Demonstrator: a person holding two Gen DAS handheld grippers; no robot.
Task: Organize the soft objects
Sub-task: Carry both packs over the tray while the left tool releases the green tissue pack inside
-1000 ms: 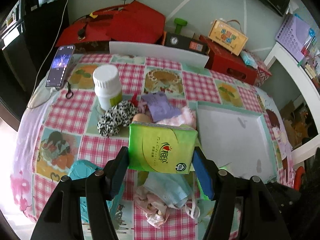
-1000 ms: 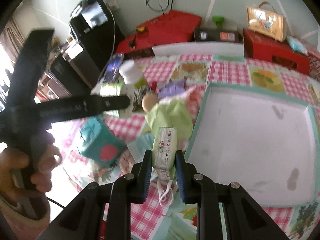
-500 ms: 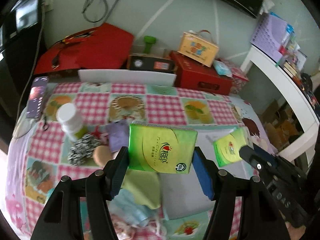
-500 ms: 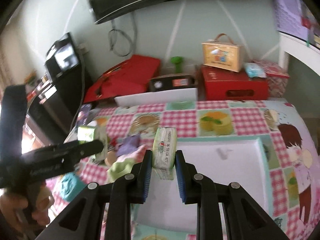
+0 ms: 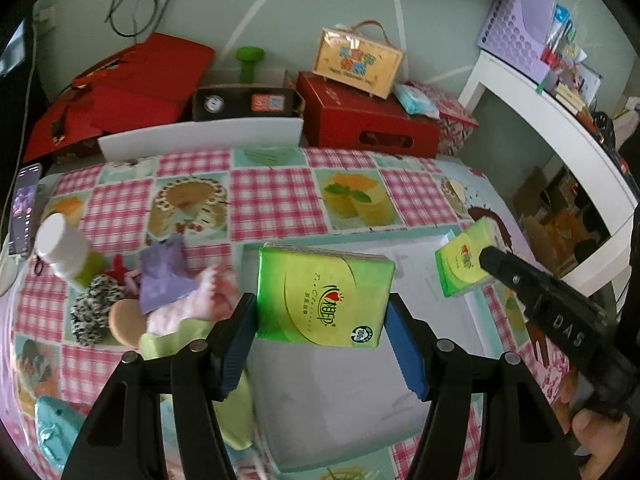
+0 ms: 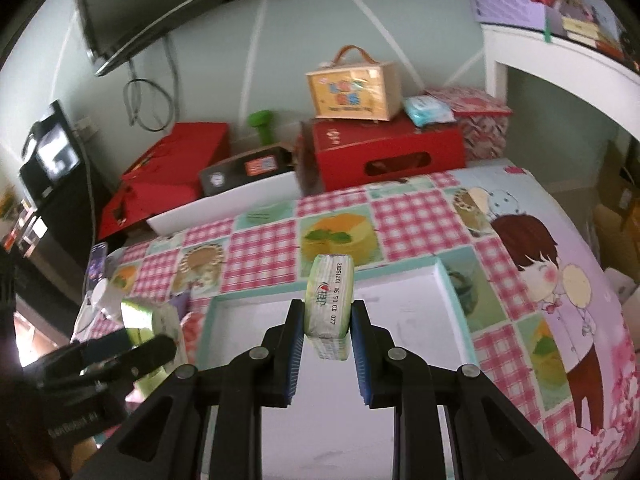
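Between the blue pads of the left gripper (image 5: 322, 344), dead centre of the left wrist view, sits a green tissue pack (image 5: 324, 295), broad printed face to the camera, clamped by its two short sides and held up off the surface. Below and behind it is the white tray (image 5: 340, 400) with a teal rim, lying on the checked tablecloth (image 5: 276, 200); the pack hangs over the tray's left part. Right gripper (image 6: 326, 350) is clenched on a second tissue pack (image 6: 329, 304), gripped across its thin dimension, narrow edge with printed date code facing the lens, upright, over the tray's far half in the right wrist view. Same second pack shows at right-centre of the left wrist view, poking out from the black finger (image 5: 516, 276) of the other tool, above the tray's far right corner. The two packs are well apart, both in the air. Left of the tray, a pile of soft stuff: purple cloth (image 5: 162, 276), pink fluffy item (image 5: 188, 304), black-and-white scrunchie (image 5: 94, 308), lime-green cloth (image 5: 176, 340). White-capped bottle (image 5: 64, 252) stands upper left of that pile, phone (image 5: 24, 208) at the far left edge. Red boxes (image 5: 368, 120) and a yellow carry case (image 5: 356, 60) are beyond the table, upper centre. A hand (image 5: 596, 436) shows at lower right, on the right tool's grip.
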